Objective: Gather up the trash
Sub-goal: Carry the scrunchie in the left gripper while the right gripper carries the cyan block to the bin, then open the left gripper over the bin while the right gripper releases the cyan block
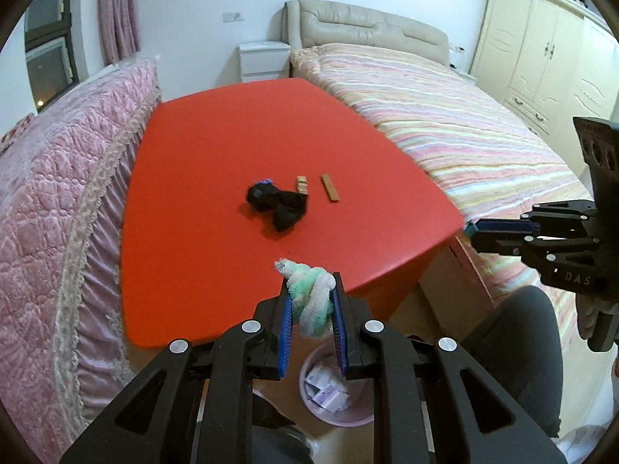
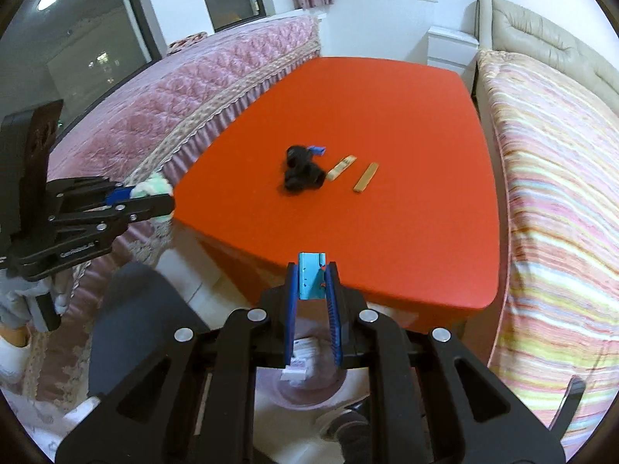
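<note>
My left gripper [image 1: 310, 290] is shut on a twisted green-and-white fuzzy scrap [image 1: 311, 297], held above a pink bin [image 1: 309, 406] on the floor by the red table's near edge. It also shows in the right wrist view [image 2: 154, 197]. My right gripper [image 2: 312, 274] is shut on a light-blue wrapper [image 2: 311, 276], held over the bin [image 2: 309, 390]; it also shows in the left wrist view [image 1: 474, 228]. On the red table [image 1: 216, 147] lie a black crumpled clump [image 1: 276, 203], a small blue piece [image 2: 317, 149], a tan wrapper [image 1: 302, 184] and a tan stick [image 1: 329, 188].
A pink quilted bed [image 1: 58, 193] runs along the table's left side. A striped bed [image 1: 445, 116] lies to its right, with a white nightstand [image 1: 263, 60] behind. The bin holds paper scraps [image 1: 327, 390]. A dark trouser leg [image 1: 510, 348] is beside the bin.
</note>
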`<state>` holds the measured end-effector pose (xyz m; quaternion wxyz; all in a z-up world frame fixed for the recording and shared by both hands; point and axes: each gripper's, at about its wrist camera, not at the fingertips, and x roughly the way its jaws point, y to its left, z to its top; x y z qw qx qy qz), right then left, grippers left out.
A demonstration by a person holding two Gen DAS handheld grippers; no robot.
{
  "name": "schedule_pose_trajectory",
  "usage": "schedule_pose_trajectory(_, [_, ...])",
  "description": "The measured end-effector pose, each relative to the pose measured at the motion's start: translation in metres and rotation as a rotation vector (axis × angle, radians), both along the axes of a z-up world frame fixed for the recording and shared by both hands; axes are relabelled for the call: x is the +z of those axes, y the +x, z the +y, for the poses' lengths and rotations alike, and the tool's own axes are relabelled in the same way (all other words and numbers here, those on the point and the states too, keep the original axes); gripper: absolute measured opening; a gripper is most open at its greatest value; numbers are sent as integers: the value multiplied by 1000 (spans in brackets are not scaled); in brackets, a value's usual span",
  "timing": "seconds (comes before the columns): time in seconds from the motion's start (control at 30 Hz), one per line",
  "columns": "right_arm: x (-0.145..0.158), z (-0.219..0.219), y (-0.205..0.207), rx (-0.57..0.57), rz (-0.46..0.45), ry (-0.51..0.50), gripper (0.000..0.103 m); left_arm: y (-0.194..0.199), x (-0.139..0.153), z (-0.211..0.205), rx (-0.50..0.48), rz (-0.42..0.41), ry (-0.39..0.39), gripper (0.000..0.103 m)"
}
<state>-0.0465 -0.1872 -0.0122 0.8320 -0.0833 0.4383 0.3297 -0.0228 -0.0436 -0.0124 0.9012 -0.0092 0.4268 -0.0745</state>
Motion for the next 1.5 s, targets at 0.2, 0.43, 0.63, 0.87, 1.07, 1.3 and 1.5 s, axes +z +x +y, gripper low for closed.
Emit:
schedule_pose_trajectory(0.2, [-17, -6, -22, 10, 57, 11, 14, -14, -17, -7, -20, 40, -23, 18])
schedule_pose_trajectory(0.43, [-37, -5, -40, 40, 120, 14, 14, -25, -40, -20, -53, 100, -63, 18])
schedule_pose_trajectory(0.63, [-42, -3, -42, 50, 144, 27, 14, -27, -47, -22, -65, 124, -79, 18])
schedule_pose_trajectory(0.87, [-42, -3, -42, 62, 161, 41, 14, -29, -49, -24, -78, 135, -90, 19])
schedule_pose_trajectory(1.07, [-44, -2, -42, 75, 179, 52, 15, -29, -51, -26, -97, 149, -108, 31])
schedule_pose_trajectory(1.3, [-47, -9, -38, 13, 163, 37, 91, -30, -53, -16, -42, 135, -98, 91])
schedule_pose_trajectory(1.5, [-48, -12, -34, -16, 161, 33, 96, -28, -52, -10, -18, 134, -96, 95])
